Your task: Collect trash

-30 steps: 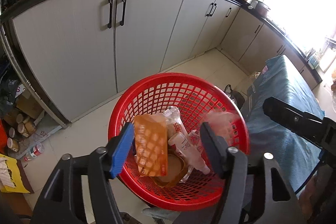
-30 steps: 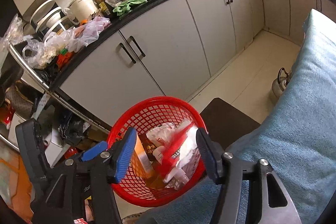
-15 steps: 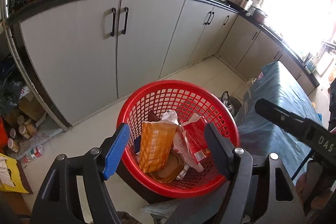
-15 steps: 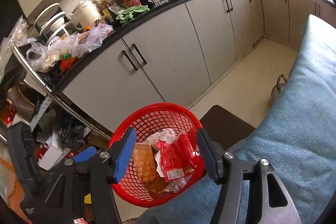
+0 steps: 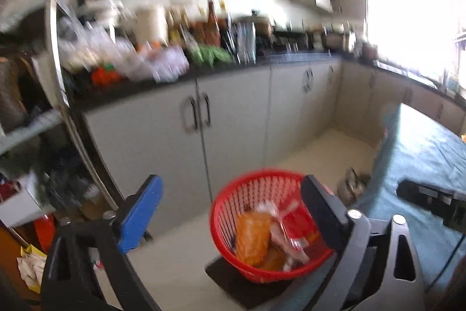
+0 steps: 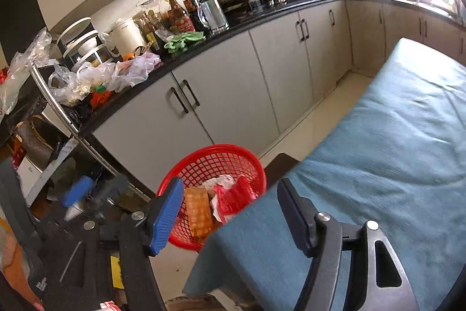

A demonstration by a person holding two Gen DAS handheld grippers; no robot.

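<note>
A red mesh basket (image 5: 233, 212) stands on a dark stool on the floor, beside the blue-covered table. It holds an orange packet (image 5: 252, 235), a red wrapper (image 5: 297, 223) and white wrappers. It also shows in the right wrist view (image 6: 204, 165) with the orange packet (image 6: 199, 212) and red wrapper (image 6: 233, 197). My left gripper (image 5: 230, 212) is open and empty, up and back from the basket. My right gripper (image 6: 230, 212) is open and empty above the table's corner. The left gripper shows in the right wrist view (image 6: 87, 194).
Grey kitchen cabinets (image 6: 227, 95) run behind the basket, their black counter crowded with plastic bags (image 6: 110, 75), bottles and pots. The blue-covered table (image 6: 378, 165) fills the right. A metal shelf rack (image 6: 58, 107) with clutter stands at the left. A kettle (image 5: 352, 185) sits on the floor.
Both grippers have pulled up and back from the basket, which now looks smaller and lower. The left view has swung left and is blurred. The trash lies settled in the basket.
</note>
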